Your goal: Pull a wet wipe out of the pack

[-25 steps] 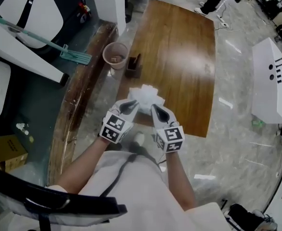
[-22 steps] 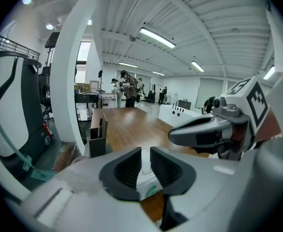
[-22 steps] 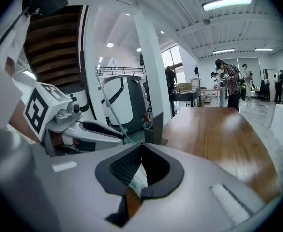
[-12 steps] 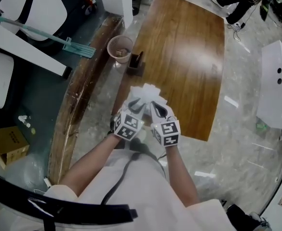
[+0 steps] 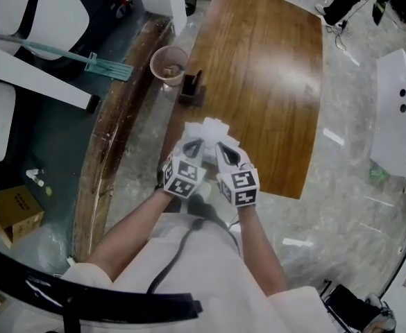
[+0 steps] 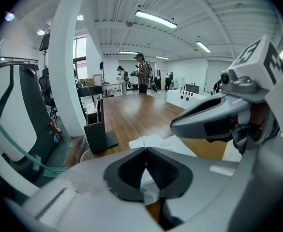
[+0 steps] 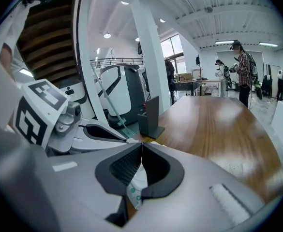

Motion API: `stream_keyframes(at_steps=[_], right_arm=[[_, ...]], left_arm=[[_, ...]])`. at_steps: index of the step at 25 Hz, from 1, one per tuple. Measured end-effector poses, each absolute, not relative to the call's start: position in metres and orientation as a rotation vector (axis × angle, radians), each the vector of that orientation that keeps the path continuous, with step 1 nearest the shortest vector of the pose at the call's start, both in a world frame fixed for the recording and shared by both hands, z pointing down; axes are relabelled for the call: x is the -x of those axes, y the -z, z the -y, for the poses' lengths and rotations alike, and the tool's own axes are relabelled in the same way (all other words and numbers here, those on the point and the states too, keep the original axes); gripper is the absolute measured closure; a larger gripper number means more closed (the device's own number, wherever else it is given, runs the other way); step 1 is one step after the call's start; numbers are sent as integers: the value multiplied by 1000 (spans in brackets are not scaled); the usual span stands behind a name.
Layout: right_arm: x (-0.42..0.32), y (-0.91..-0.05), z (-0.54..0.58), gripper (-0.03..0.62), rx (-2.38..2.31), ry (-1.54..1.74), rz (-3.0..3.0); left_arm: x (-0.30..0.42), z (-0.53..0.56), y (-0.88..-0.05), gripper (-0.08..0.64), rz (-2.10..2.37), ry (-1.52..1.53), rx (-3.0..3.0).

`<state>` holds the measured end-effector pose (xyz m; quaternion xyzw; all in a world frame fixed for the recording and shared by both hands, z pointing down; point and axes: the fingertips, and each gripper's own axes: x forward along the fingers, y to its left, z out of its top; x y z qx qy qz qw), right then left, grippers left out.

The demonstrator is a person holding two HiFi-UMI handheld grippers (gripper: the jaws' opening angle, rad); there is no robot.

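At near edge of table (image 5: pixel 272 75): white wipe pack (image 5: pixel 213 129) held between 2 grippers. Left gripper (image 5: pixel 192 146) has just opened wide and re-closed, now pinching pack edge. Right gripper (image 5: pixel 222 148) stays clamped on pack beside it. Fresh 2-sided grip suggests opening pull next; no wipe out yet.
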<state>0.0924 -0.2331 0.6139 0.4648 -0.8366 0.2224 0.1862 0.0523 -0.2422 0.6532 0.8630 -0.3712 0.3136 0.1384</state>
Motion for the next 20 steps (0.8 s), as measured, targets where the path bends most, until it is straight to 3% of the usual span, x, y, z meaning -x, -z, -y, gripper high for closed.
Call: stream_keyframes(at_steps=[4,13,20], right_arm=[[-90,-620,235,577,-1289,-649,2345],[-69,-646,239,485,-1164,-666,2290],[-62,-659,241,485,-1131,-710,2245]], left_arm=[[-45,247,-656,554,1096,-850,-2438],[-30,250,-667,554,1100,-877,-2392],[-27,249,-670,551,1076,-888,-2394]])
